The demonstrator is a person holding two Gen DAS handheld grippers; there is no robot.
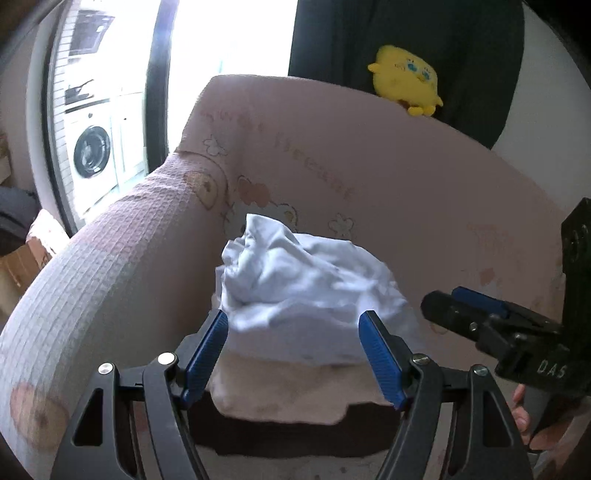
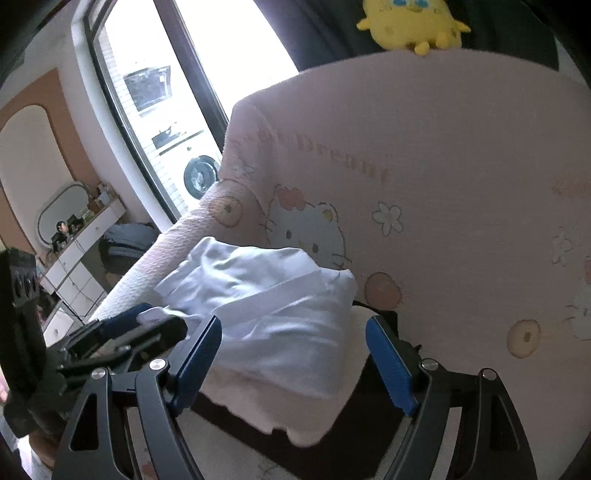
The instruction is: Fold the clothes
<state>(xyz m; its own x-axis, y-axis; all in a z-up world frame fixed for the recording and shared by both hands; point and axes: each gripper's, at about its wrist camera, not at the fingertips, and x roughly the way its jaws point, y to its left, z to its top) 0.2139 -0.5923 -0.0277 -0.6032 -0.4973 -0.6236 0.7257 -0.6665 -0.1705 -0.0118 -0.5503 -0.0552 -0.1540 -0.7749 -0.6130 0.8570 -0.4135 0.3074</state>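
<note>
- Both tongs stand open in their own views, and we hold nothing in either.
- Left wrist view: our left tongs are spread wide, blue pads apart, with the near edge of the white garment showing between the tips; we cannot tell whether the pads touch the cloth.
- The garment lies crumpled in a heap on the seat of the pink armchair, on a pale towel that hangs over the seat's front edge.
- Our right tongs come in from the right, just beside the garment's right edge; from this side we cannot tell how their jaws stand.
- A yellow plush toy sits on top of the chair back, and a washing machine shows through the glass door at left.
- Right wrist view: our right tongs gape open, the garment bunched between and beyond the tips on the towel.
- Our left tongs reach in from the left, at the garment's left edge.
- The chair back carries a cartoon cat print, with the plush toy above it.
</note>
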